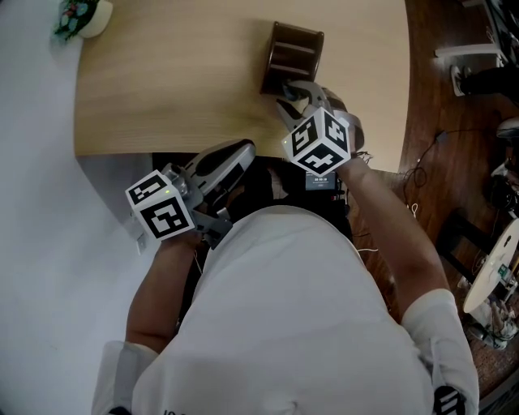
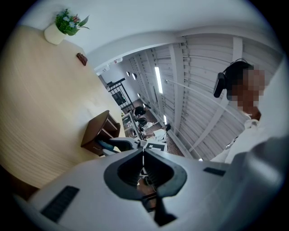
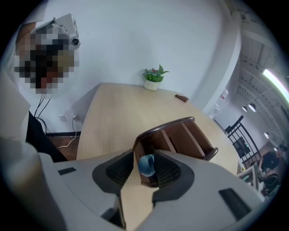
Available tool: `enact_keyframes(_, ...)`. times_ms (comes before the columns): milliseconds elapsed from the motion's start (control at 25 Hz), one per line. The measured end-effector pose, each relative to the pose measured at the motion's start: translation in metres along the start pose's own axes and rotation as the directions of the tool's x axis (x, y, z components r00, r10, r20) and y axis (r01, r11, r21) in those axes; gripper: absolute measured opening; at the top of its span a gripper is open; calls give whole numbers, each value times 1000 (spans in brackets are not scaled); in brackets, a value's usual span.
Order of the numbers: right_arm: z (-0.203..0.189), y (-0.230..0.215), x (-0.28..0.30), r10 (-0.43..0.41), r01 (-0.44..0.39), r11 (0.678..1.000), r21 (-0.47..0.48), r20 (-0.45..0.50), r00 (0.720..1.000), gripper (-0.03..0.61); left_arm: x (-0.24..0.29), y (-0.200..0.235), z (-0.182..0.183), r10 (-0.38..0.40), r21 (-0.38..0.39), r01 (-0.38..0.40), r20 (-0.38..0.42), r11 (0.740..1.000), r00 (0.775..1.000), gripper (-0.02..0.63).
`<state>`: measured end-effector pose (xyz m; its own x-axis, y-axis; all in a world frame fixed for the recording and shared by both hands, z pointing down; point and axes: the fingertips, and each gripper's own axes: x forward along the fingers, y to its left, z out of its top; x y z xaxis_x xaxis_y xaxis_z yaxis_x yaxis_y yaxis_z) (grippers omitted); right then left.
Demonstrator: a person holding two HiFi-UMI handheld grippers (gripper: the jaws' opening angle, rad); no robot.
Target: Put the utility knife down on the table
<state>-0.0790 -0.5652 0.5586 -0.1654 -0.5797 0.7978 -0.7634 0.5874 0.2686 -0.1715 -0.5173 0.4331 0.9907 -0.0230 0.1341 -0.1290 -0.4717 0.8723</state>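
A utility knife with a blue end (image 3: 146,164) sits between the jaws of my right gripper (image 3: 144,157), just in front of a brown wooden organiser (image 3: 180,137). A gap shows between the knife and the left jaw, so the jaws stand open around it. In the head view the right gripper (image 1: 285,97) points down at the organiser (image 1: 292,55) on the wooden table (image 1: 178,81) and hides the knife. The knife's blue end (image 2: 101,145) also shows in the left gripper view, low beside the organiser (image 2: 100,131). My left gripper (image 1: 246,149) is shut and empty, held off the table's near edge.
A potted plant (image 1: 81,16) stands at the table's far left corner. A small dark object (image 3: 181,97) lies near the far edge. Cables (image 1: 418,174) run over the dark floor to the right of the table. The person's body is close against the near edge.
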Motion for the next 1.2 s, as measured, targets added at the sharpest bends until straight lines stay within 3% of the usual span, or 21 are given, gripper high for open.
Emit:
enact_keyframes(520, 16, -6, -31, -39, 33, 997, 69, 77, 996, 185, 3, -4, -1, -27, 7, 27, -24, 1000, 999, 2)
enact_keyframes(800, 13, -8, -55, -76, 65, 991, 114, 91, 993, 187, 4, -8, -1, -45, 14, 46, -35, 999, 998, 2)
enact_keyframes(1200, 7, -12, -104, -147, 95, 948, 302, 156, 977, 187, 3, -2, -2, -37, 19, 38, -31, 999, 999, 3)
